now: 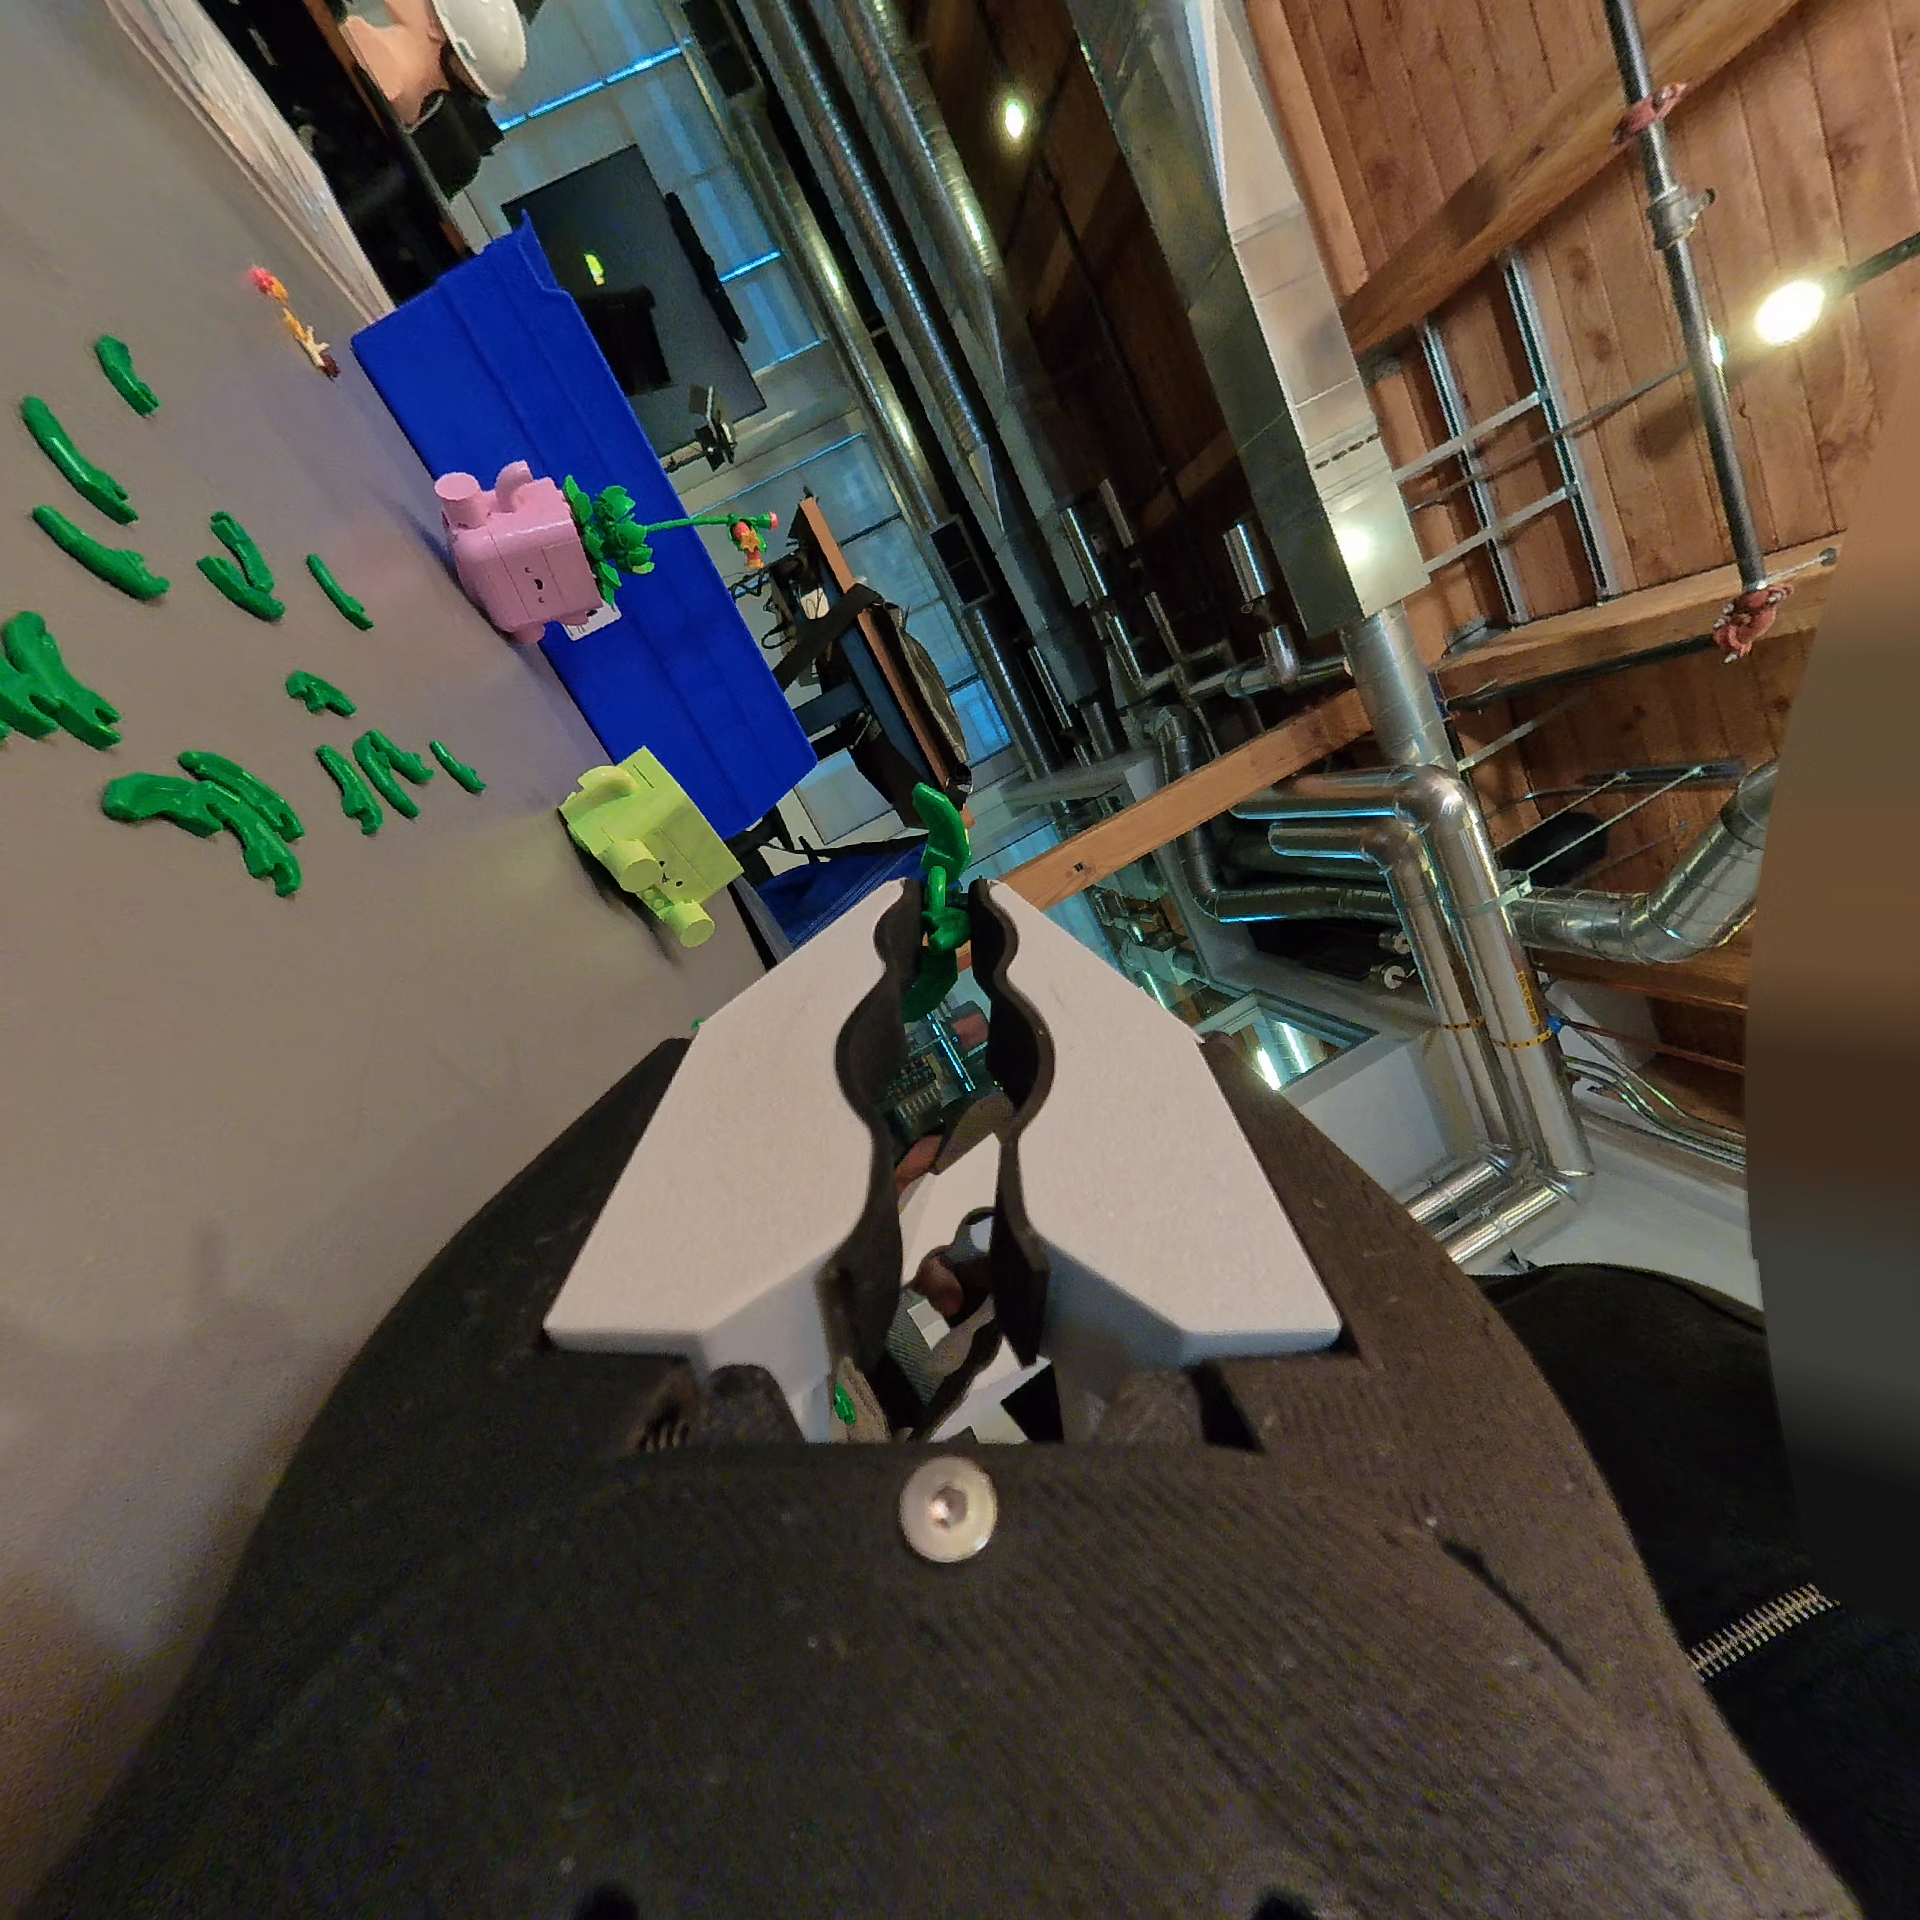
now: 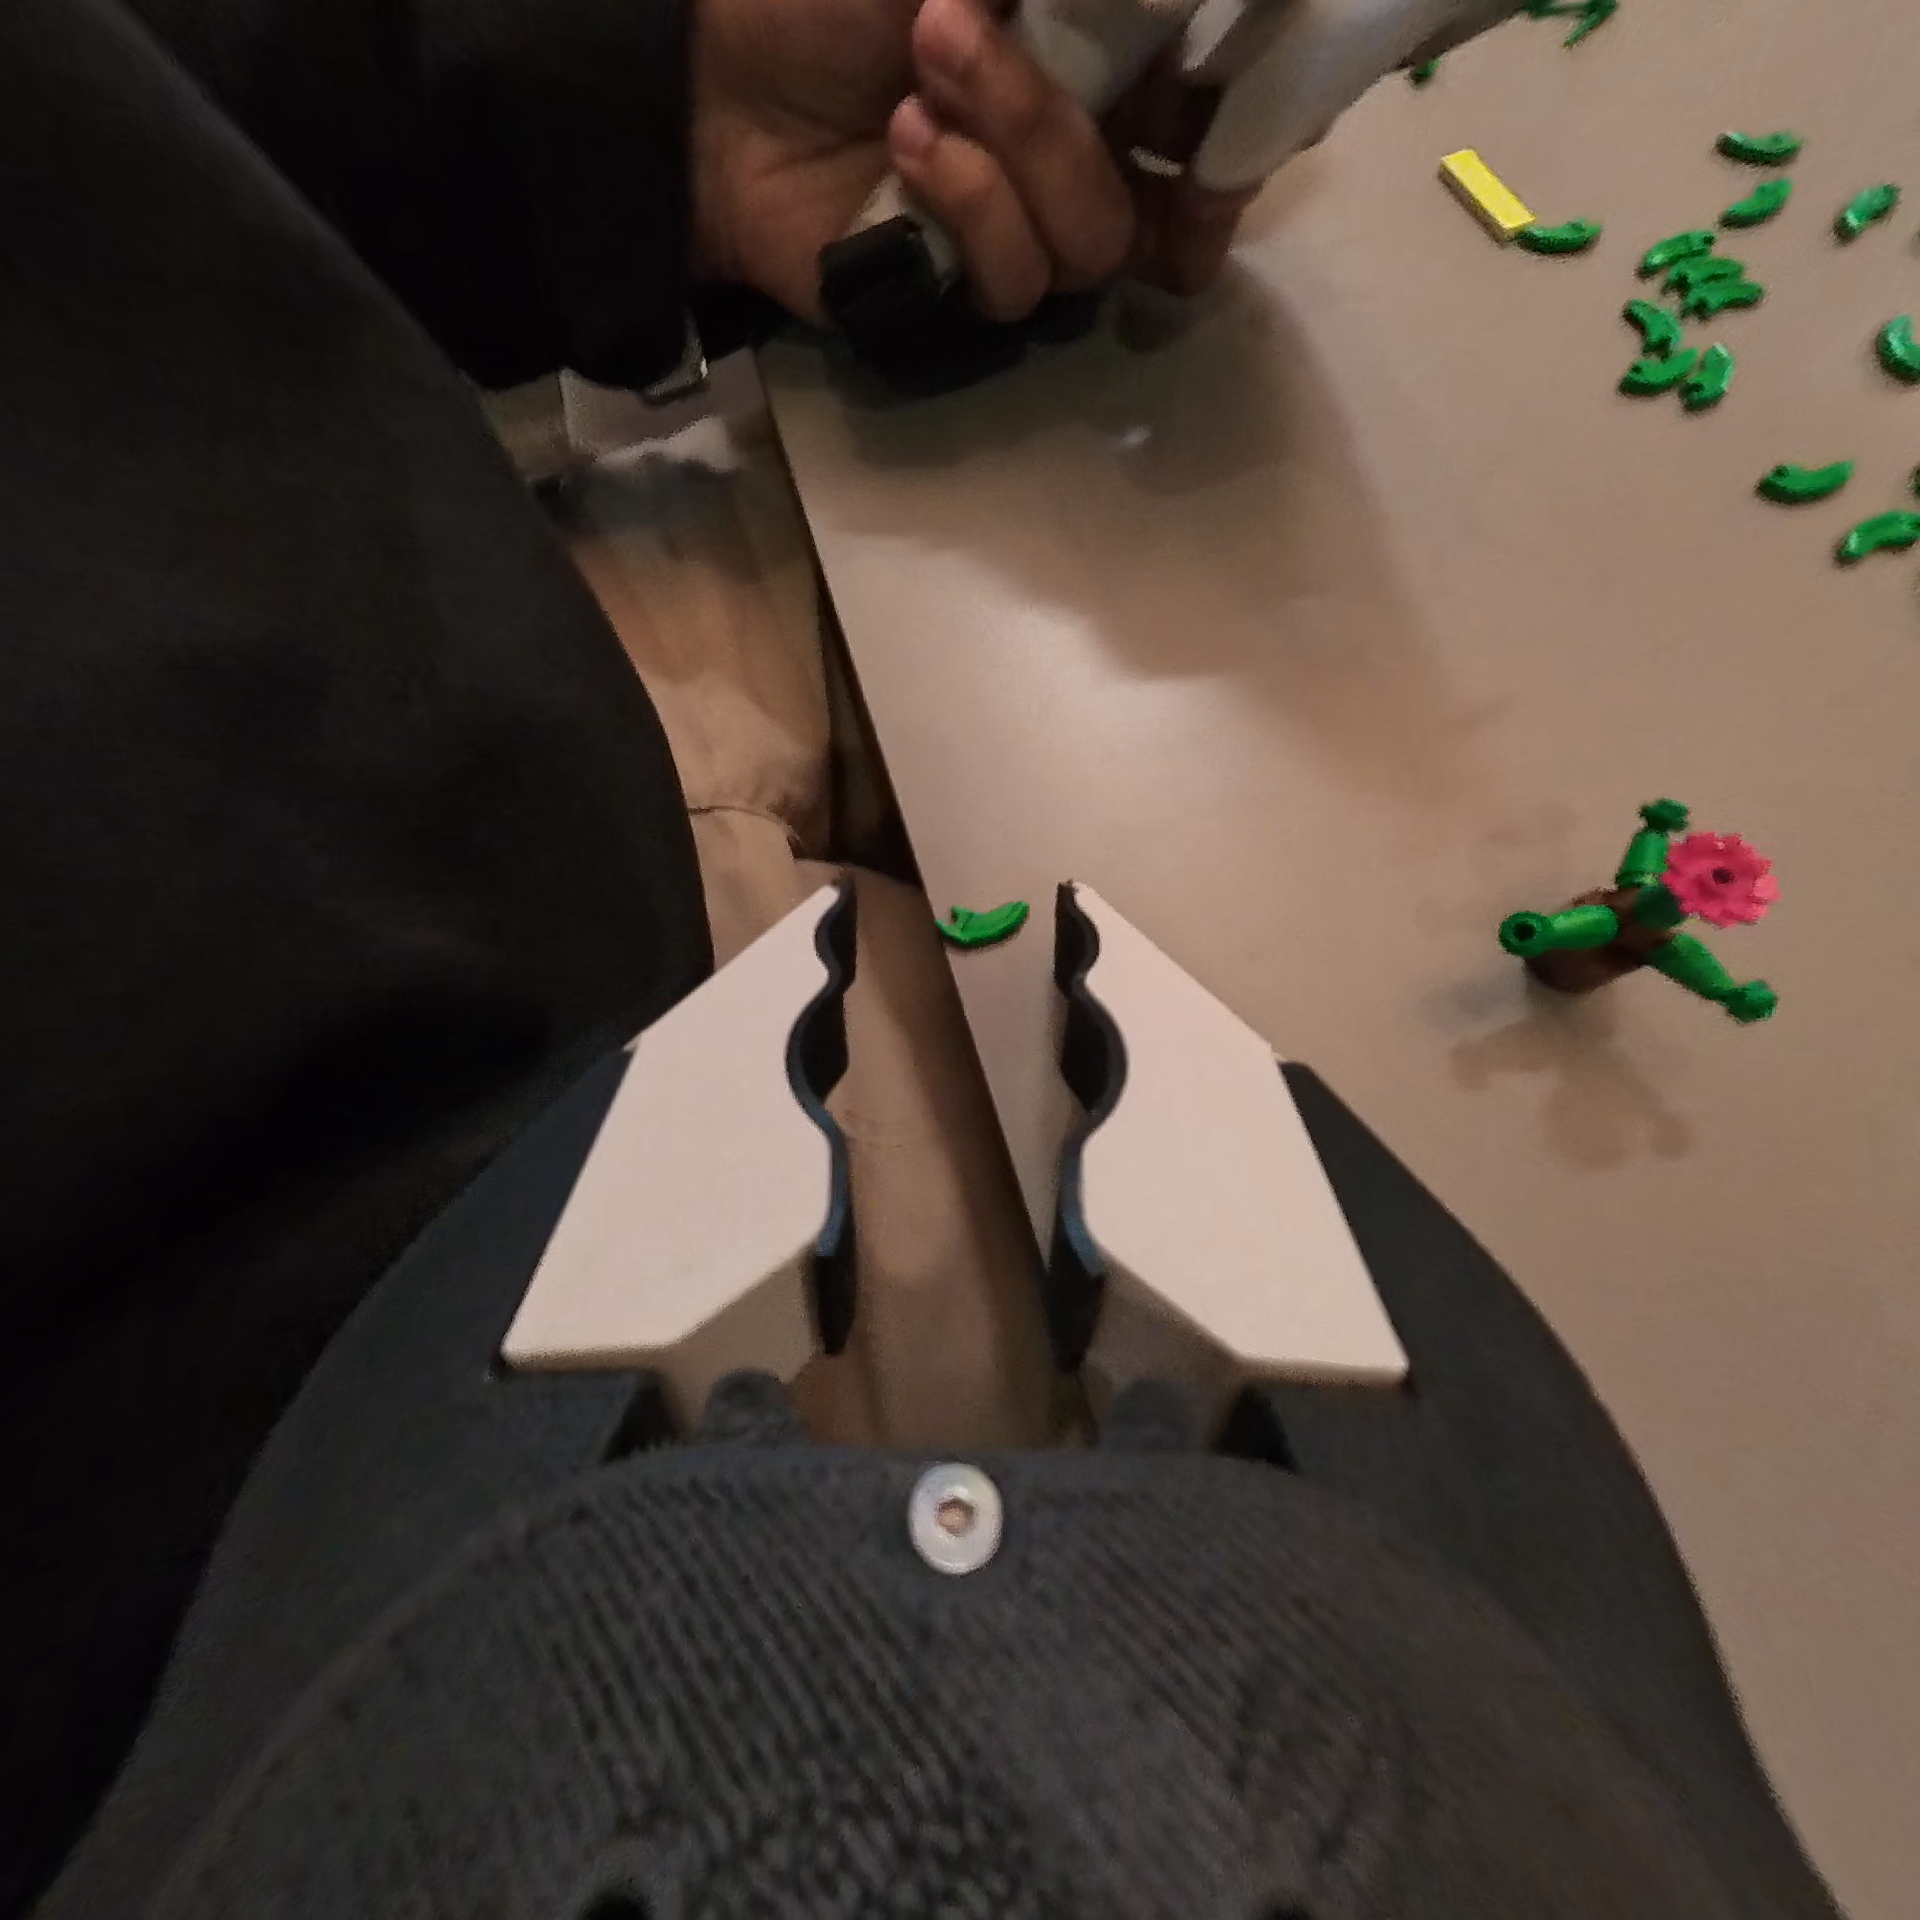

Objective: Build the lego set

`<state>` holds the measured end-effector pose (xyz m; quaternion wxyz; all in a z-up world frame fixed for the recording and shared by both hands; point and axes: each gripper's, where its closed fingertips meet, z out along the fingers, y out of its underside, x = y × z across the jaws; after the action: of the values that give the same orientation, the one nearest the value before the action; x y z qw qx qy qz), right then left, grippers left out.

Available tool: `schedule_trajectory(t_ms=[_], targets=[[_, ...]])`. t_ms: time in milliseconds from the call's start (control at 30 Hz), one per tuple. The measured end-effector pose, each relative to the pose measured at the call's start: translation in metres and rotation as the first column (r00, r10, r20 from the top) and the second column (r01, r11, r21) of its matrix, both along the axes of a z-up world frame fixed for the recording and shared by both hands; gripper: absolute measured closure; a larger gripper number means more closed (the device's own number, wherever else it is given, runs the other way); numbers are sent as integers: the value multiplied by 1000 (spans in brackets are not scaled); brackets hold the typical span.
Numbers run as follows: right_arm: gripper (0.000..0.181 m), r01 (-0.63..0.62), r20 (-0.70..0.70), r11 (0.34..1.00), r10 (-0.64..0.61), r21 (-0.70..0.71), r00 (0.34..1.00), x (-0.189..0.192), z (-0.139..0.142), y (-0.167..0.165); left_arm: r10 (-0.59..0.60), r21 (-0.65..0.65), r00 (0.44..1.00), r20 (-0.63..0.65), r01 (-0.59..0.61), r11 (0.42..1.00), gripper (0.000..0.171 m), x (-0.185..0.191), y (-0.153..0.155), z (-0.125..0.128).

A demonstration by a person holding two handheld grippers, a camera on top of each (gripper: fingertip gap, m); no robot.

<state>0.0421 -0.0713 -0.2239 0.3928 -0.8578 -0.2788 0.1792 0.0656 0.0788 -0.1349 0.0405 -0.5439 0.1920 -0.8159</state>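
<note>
On my left wrist view, loose curved green plastic leaf pieces lie scattered on the grey tabletop. Farther right a pink brick-built pot with a green stem and small flower stands against a blue plastic bin, with a lime-green brick pot near it. My left gripper is lifted off the table, pinching a small green leafy stem piece at its tips.

On the right wrist view, my right gripper is spread apart at the table edge; a single green leaf lies between its tips. Right of it sits a brown-based green stem cluster with a pink flower.
</note>
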Motion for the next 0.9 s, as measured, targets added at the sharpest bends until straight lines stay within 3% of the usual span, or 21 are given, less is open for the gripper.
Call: schedule_trajectory(t_ms=[267, 500, 700, 900], targets=[[144, -164, 214, 986, 165, -21, 963, 4, -13, -2, 0, 0, 1000, -3, 0, 1000, 166, 0, 0, 0], [163, -241, 315, 969, 213, 52, 925, 1, -15, 2, -2, -3, 1000, 0, 2, 1000, 167, 0, 0, 0], [163, -187, 291, 982, 168, 37, 942, 1, -14, 2, -3, -6, 1000, 1, 3, 1000, 166, 0, 0, 0], [163, -27, 224, 999, 16, 44, 974, 4, -12, 2, -3, -5, 1000, 2, 3, 1000, 167, 0, 0, 0]])
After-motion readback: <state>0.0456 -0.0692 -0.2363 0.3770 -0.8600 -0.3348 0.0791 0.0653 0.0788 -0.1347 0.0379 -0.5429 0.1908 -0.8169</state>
